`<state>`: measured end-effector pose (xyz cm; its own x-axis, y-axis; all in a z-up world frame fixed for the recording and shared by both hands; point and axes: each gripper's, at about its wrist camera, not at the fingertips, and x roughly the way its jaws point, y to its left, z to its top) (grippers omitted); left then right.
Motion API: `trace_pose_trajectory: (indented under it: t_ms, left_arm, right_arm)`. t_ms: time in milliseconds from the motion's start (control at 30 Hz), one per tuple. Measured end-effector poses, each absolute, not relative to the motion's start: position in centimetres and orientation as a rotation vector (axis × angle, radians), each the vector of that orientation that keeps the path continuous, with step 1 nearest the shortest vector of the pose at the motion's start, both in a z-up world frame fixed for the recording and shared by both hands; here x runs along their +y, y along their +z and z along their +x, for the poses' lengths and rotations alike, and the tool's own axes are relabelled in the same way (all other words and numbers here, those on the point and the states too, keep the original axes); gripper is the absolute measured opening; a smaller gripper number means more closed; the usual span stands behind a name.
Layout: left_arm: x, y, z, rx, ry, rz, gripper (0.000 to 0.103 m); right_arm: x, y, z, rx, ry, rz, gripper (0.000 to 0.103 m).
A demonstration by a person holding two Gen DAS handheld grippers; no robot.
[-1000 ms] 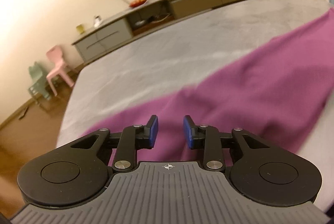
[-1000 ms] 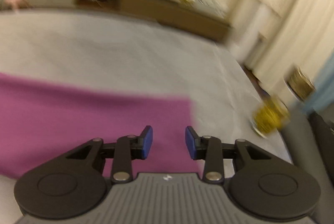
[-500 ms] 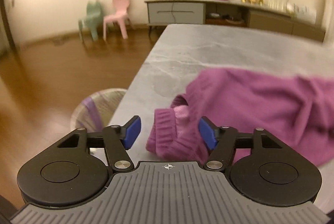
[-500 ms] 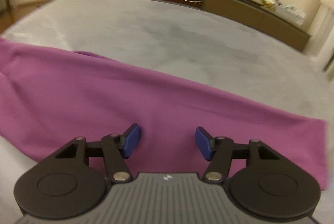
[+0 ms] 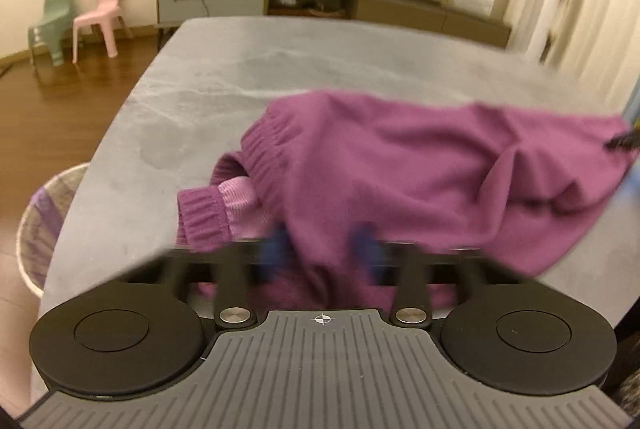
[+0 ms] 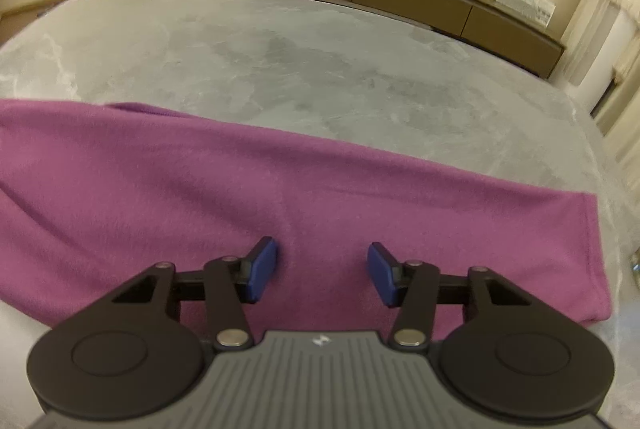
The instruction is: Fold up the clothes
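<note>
The grey tabletop carries the one thing that matters here, a purple knit garment, spread lengthwise so that each hand can take an end of it. Ahead of the right fingers it lies flat and smooth, its straight far edge running across the tabletop and its squared end off to their right; that flatness suits a clean fold. Ahead of the left fingers the same garment is bunched and lifted into ridges, with a ribbed cuff and a paler inside lining turned out just to their left, probably because the cloth is being gathered there.

The left gripper shows motion-blurred blue fingers that have just snapped closed, with a fold of purple cloth between them, so that end looks pinched for lifting. The right gripper sits over the flat cloth, its fingers about half apart and gripping nothing; they have narrowed a little, likely settling for a pinch.
</note>
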<state>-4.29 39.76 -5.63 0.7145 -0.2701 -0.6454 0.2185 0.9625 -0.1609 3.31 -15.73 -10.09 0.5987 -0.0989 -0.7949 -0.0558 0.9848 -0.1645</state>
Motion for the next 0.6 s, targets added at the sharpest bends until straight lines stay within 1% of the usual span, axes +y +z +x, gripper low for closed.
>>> trace_pose_trajectory:
  t_ms: [67,167,233,400,467,500,533,567,600]
  left_arm:
    - [41.0,-4.9,-3.7,0.693,-0.261,-0.153,0.000]
    - [45.6,-3.5,-4.0,0.620,-0.252,-0.394,0.000]
    - [48.0,-3.7,-4.1,0.611,-0.290,-0.516,0.000]
    - [48.6,-7.4,-4.2,0.778,-0.324,-0.519,0.000]
    - [48.9,-8.0,-4.7,0.777,-0.335,-0.538,0.000]
    - [48.9,-7.9,-5.0,0.766,-0.334,-0.539,0.001]
    - [48.8,-7.6,-5.1,0.756,-0.329,-0.530,0.007]
    - [48.8,-7.2,-5.3,0.745,-0.324,-0.519,0.012]
    - [48.6,-6.9,-5.3,0.736,-0.320,-0.506,0.027]
  right_arm:
    - [-15.0,-10.0,3.1,0.932,-0.029,-0.246,0.051]
    - [-15.1,-9.8,3.1,0.938,-0.018,-0.275,0.051]
    - [-15.8,-9.8,3.2,0.940,-0.009,-0.244,0.055]
    - [-17.5,-9.9,3.4,0.948,0.005,-0.142,0.062]
    - [-17.9,-9.9,3.4,0.957,0.006,-0.111,0.066]
    - [-17.8,-9.7,3.3,0.959,0.000,-0.107,0.066]
    - [-17.3,-9.2,3.1,0.957,-0.014,-0.119,0.064]
    - [-16.9,-8.8,2.9,0.956,-0.029,-0.131,0.053]
    - [-16.0,-8.1,2.6,0.939,-0.032,-0.143,0.044]
